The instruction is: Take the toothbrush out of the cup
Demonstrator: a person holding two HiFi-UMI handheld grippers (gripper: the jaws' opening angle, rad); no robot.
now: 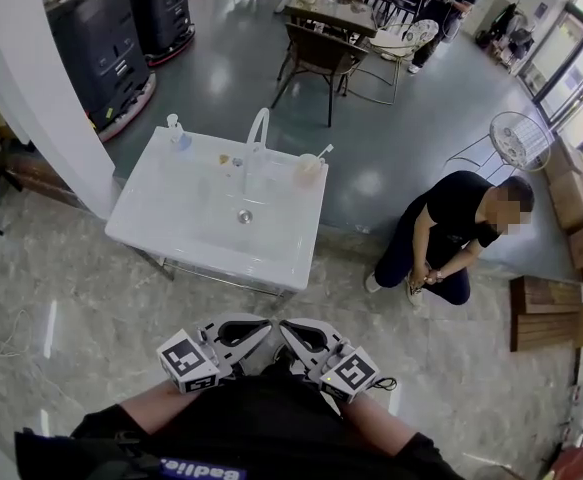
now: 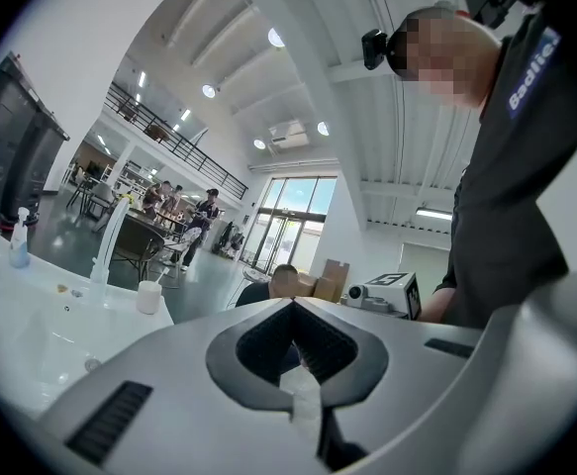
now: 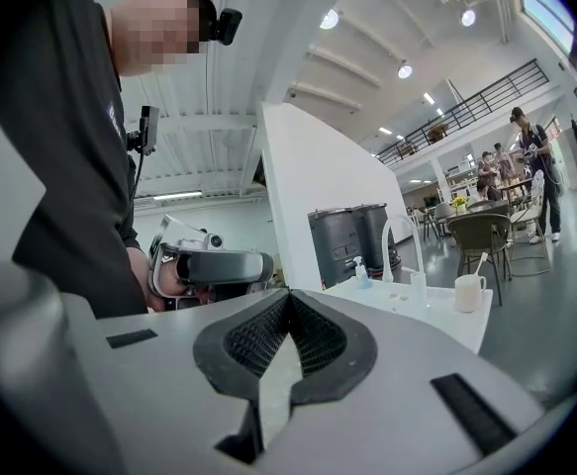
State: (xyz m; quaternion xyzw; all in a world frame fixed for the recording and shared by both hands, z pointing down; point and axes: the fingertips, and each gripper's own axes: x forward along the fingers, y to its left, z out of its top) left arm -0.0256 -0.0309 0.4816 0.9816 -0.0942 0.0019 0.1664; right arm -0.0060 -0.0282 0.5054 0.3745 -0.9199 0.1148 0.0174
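The sink (image 1: 171, 218) stands well ahead of me, with its faucet (image 1: 258, 133) at the back edge. I hold my left gripper (image 2: 293, 307) and right gripper (image 3: 288, 297) level at my waist, tips close together. Both have their jaws pressed together on nothing, since nothing is within reach yet. The cup (image 1: 309, 168) sits near the sink's back right corner, right of the faucet. The toothbrush (image 1: 324, 151) leans out of it, handiest for my right gripper, I'd judge.

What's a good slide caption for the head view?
Left gripper and right gripper, both shut, held at waist, far from the white sink where the toothbrush stands in its cup.
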